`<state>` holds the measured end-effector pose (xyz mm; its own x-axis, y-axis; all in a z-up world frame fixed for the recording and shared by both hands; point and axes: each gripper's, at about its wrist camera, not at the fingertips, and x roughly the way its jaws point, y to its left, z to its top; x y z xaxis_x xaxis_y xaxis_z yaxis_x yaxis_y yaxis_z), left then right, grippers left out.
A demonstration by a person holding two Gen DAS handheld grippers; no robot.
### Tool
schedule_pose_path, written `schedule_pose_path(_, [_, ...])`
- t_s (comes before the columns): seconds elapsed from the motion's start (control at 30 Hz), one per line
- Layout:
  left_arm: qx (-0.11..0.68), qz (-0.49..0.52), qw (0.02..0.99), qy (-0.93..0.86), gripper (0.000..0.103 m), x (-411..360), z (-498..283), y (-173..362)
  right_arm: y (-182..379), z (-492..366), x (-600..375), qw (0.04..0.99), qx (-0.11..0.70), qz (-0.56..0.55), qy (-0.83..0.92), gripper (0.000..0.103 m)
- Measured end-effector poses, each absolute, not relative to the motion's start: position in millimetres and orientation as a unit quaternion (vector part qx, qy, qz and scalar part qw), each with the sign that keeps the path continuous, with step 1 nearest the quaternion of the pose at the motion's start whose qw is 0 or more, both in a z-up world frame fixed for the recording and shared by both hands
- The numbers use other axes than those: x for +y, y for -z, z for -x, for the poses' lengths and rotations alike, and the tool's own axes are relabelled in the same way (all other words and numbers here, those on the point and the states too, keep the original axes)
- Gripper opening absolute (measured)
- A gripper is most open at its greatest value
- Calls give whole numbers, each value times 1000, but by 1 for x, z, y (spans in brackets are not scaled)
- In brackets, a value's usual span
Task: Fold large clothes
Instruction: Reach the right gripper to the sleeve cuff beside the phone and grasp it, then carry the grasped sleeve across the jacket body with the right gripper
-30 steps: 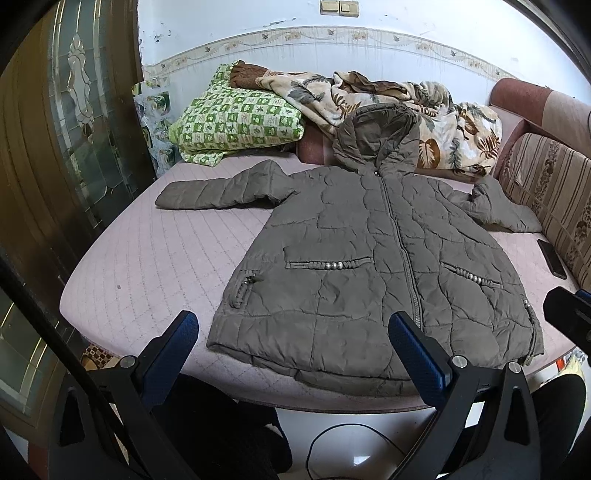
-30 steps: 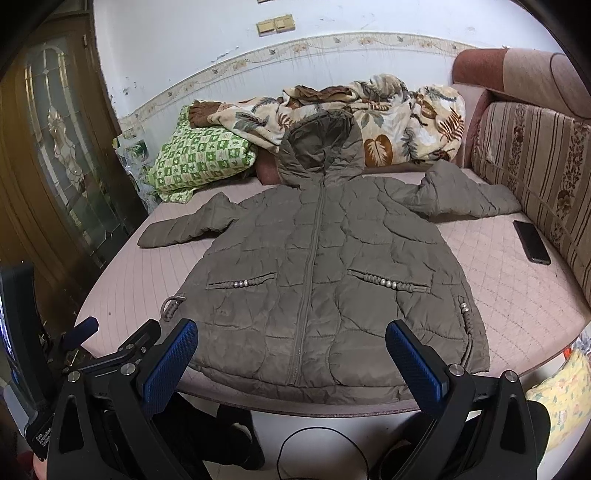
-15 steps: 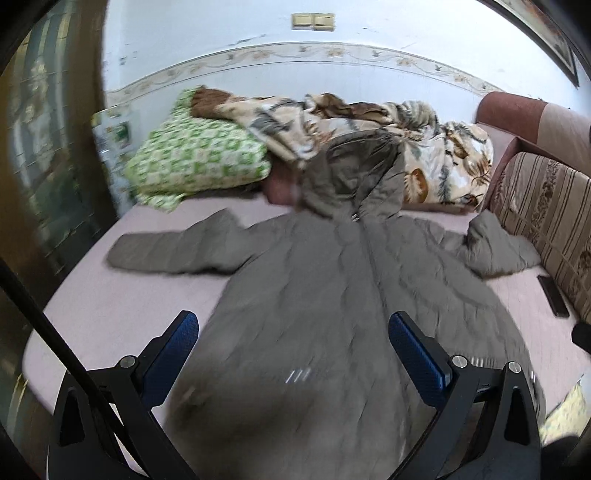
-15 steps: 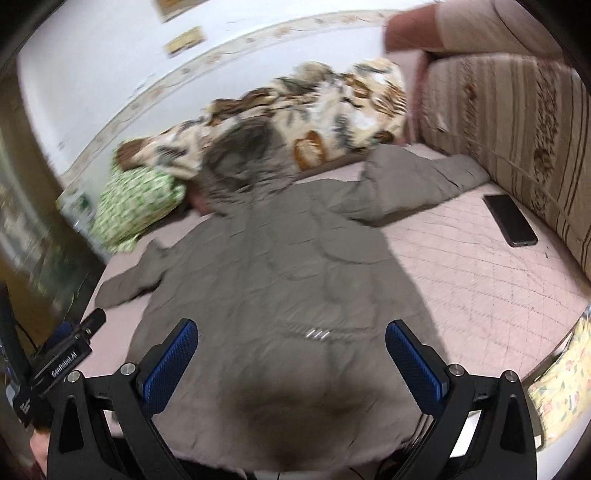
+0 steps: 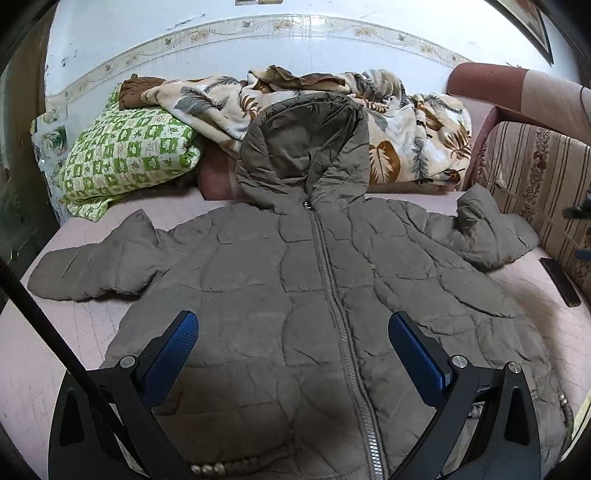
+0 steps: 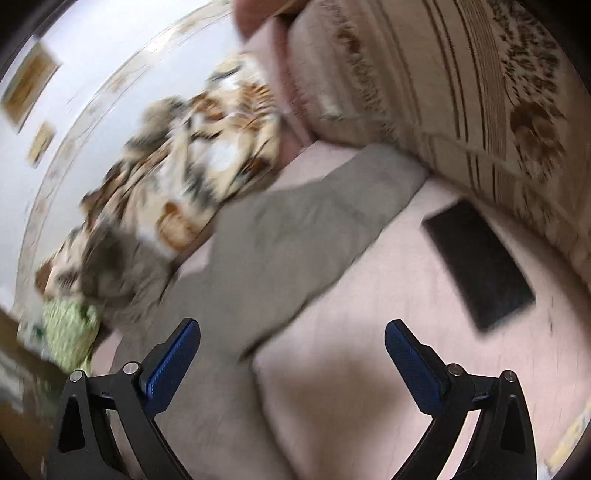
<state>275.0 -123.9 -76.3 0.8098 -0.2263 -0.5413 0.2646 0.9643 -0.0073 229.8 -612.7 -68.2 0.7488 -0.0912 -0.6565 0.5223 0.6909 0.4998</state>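
Left gripper [image 5: 293,334] open above jacket [image 5: 258,266], phone [image 6: 480,264] apparently beside sleeve [image 6: 317,206]

White wall [image 5: 332,48] with a floral border strip [image 5: 207,31] across it; framed picture [image 5: 537,26] at upper right; bed with pink quilted cover [image 5: 51,328] below; green-and-white patterned pillow [image 5: 125,151] and leaf-print blanket [image 5: 413,136] along the wall; striped, floral padded side panel [image 5: 532,173] at right, sharp in the left wrist view, blurred in the right [image 6: 461,74]; dark wooden door [image 5: 18,147] at left.
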Motion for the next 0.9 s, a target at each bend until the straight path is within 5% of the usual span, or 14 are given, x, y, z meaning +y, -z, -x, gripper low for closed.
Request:
schedule_pose_path(0.07, [287,-38,949,128,103,-124,-278,82,75,-246,-641,862,304,-349,204,90])
schedule_pose_path(0.2, [296,-59,944,130,103,-128,-284,95,110,-280,-708,838,288,-403,229,60])
schedule_pose_path(0.63, [329,-60,932,135,103,-130,-300,112,175,-312,-790,798,260,-454,300,59])
schedule_pose_path(0.73, [334,-58,931,134,103,-131,-303,114,184,-324,-787,804,259,-439,306,47])
schedule_pose_path(0.9, [341,-63,928,134,103,-135,-306,118,186,-335,-785,819,254,-416,301,12])
